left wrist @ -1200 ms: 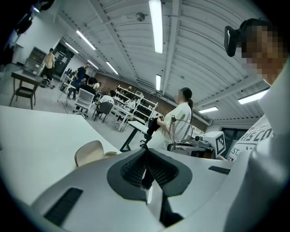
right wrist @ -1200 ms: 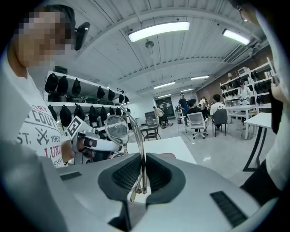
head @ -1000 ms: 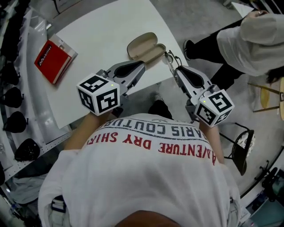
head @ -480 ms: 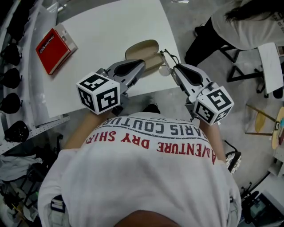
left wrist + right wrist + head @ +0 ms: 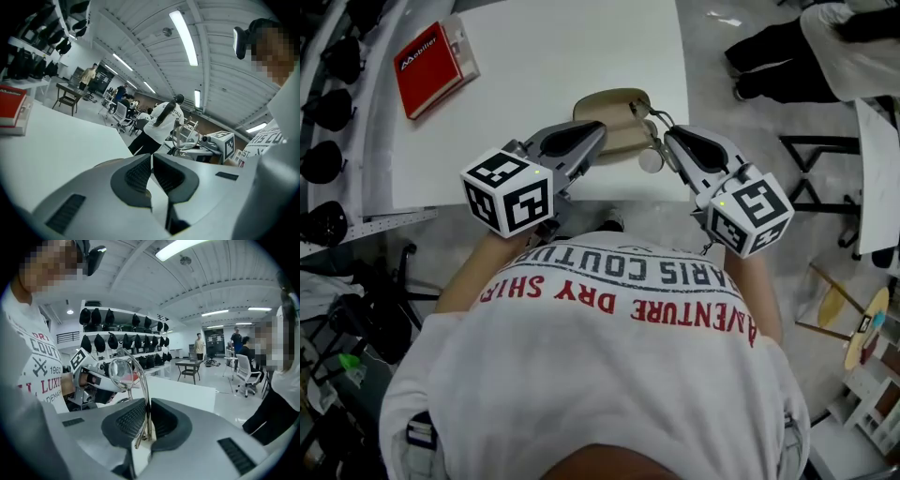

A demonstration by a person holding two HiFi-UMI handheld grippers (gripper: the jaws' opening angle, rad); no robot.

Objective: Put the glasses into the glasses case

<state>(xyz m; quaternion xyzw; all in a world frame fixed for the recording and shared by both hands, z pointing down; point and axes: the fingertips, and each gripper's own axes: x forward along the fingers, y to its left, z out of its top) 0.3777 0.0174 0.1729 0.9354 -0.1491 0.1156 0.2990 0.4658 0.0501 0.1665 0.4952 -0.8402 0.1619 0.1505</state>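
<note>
The tan glasses case (image 5: 614,111) lies open on the white table (image 5: 562,47), near its front edge. My left gripper (image 5: 600,129) reaches over the case's near half. In the left gripper view (image 5: 151,158) its pads are together with nothing visibly pinched, and the case's rim (image 5: 105,163) shows just beside the jaw. My right gripper (image 5: 662,139) is shut on a temple arm of the thin metal glasses (image 5: 650,159), held off the table at the case's right end. The arm runs between the pads (image 5: 146,405), and a lens (image 5: 119,373) stands above them.
A red box (image 5: 436,58) lies at the table's far left. Dark bags hang on a rack (image 5: 323,159) to the left. A person (image 5: 825,47) stands past the table's right side, near chairs and stools.
The right gripper has carried the glasses left, up to the case's right end. The left gripper has edged slightly toward the case. The head view has swung round.
</note>
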